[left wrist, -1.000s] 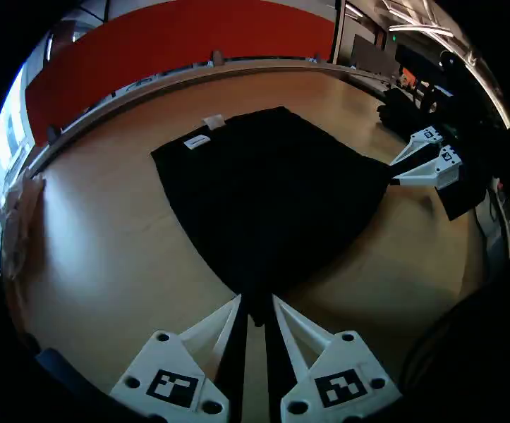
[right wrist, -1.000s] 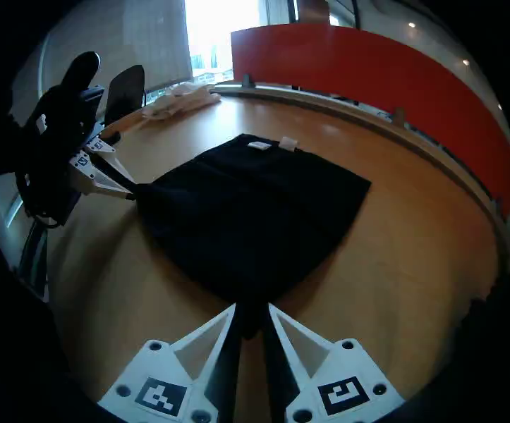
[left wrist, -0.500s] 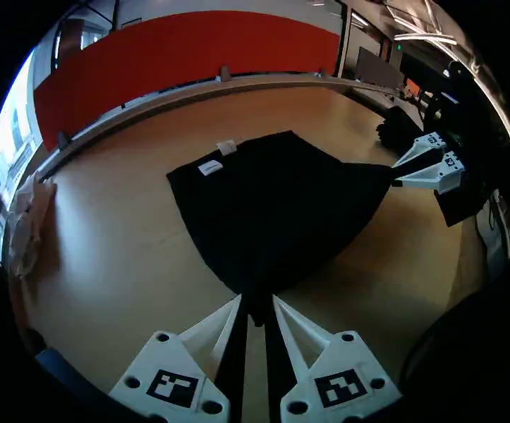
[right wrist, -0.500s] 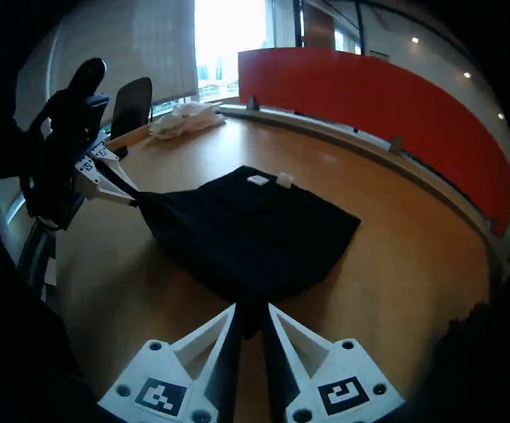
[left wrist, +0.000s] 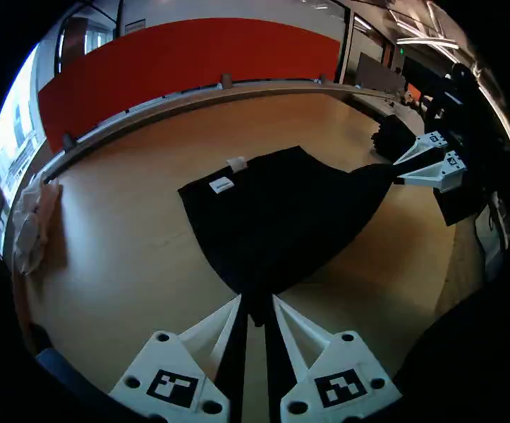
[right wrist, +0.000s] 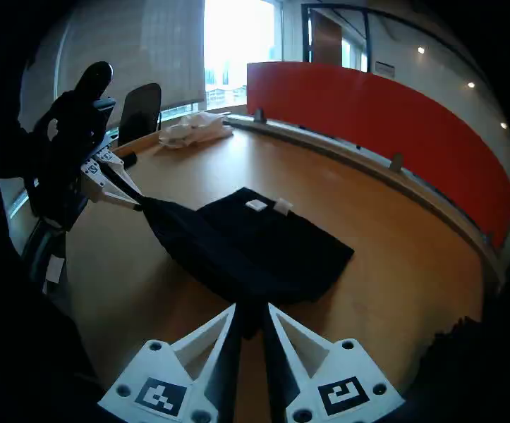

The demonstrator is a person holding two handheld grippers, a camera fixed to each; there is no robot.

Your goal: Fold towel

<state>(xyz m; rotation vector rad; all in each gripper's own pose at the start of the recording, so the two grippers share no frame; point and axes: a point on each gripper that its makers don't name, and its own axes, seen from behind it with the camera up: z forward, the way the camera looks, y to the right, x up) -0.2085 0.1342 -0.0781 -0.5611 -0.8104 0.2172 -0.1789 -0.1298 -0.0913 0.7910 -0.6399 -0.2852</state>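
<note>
Lifting is what has changed since a second ago: both grippers have gone up, and the near edge of the towel (left wrist: 283, 211) has come up off the table (left wrist: 128, 240) with them. In the right gripper view that edge now hangs in the air like a dark band, and less of the towel (right wrist: 276, 247) lies flat than before. The left gripper (left wrist: 257, 304) is pinching one near corner of the towel tight between its two fingers. The right gripper (right wrist: 252, 311) is pinching the other near corner the same way. In the left gripper view the right gripper (left wrist: 398, 174) is far off on the right, with black cloth at its tips. In the right gripper view the left gripper (right wrist: 139, 204) is far off on the left. The towel is black and soft. Two little white tags (left wrist: 221, 185) sit at its far edge. Its far part rests on the brown wooden table, and its near part slopes up to the fingers. The lifted edge runs straight from one gripper to the other. From there the towel stretches away toward the red wall (left wrist: 184, 60). A pile of white cloth (right wrist: 195, 130) lies far off on the table.
</note>
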